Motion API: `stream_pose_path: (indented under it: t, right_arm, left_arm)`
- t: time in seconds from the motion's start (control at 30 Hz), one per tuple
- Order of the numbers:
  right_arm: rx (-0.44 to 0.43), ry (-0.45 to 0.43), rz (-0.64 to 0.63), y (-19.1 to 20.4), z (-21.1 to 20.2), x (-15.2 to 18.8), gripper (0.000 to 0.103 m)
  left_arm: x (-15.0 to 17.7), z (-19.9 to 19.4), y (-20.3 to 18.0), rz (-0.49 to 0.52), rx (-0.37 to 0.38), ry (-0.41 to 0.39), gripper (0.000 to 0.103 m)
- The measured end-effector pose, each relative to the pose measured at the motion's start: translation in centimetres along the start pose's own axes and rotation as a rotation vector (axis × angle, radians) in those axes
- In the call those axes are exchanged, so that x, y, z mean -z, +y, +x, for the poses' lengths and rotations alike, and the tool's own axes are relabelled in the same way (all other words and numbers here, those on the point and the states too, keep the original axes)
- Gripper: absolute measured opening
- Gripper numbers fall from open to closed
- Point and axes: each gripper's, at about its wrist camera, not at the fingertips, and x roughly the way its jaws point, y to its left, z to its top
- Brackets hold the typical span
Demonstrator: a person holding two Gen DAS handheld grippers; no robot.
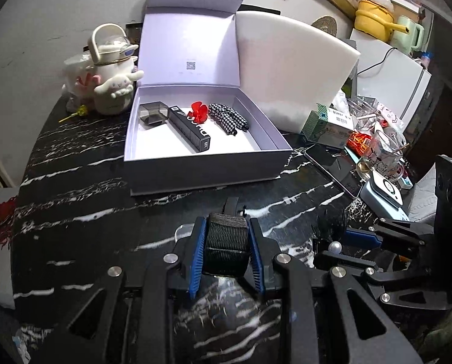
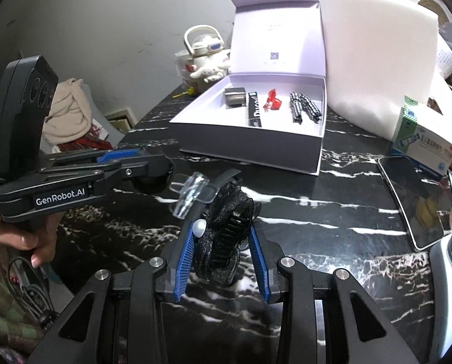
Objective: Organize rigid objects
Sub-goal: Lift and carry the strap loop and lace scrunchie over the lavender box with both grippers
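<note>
In the left wrist view my left gripper (image 1: 226, 224) is shut on a black ribbed fabric band (image 1: 226, 242), held above the black marble table (image 1: 89, 212). A clear plastic piece (image 1: 183, 230) shows beside its left finger. In the right wrist view my right gripper (image 2: 222, 224) is shut on a black mesh hair clip (image 2: 226, 230) with a pearl (image 2: 199, 227). The open white box (image 1: 201, 170) stands ahead of both. It holds a grey cube (image 1: 153, 112), a long black box (image 1: 191, 129), a red clip (image 1: 199, 111) and a checked bow (image 1: 229, 118). The two grippers hang side by side.
A white plush mug and kettle (image 1: 113, 69) stand left of the box, a white foam board (image 1: 292, 66) behind it. A phone (image 2: 410, 200), medicine boxes (image 2: 423, 139), glass cups (image 1: 383, 151) and a small white device (image 1: 386, 194) crowd the right side. A hand (image 2: 28, 239) holds the left gripper.
</note>
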Motion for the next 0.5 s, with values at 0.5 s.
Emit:
stream_pose_path:
  t: [0.5]
  right_arm:
    - [-0.004,-0.053,-0.034,1.1,-1.8,-1.9,0.035]
  left_arm:
    - [-0.9,-3.4,-0.6,-0.003,-0.045,-0.048,0.027]
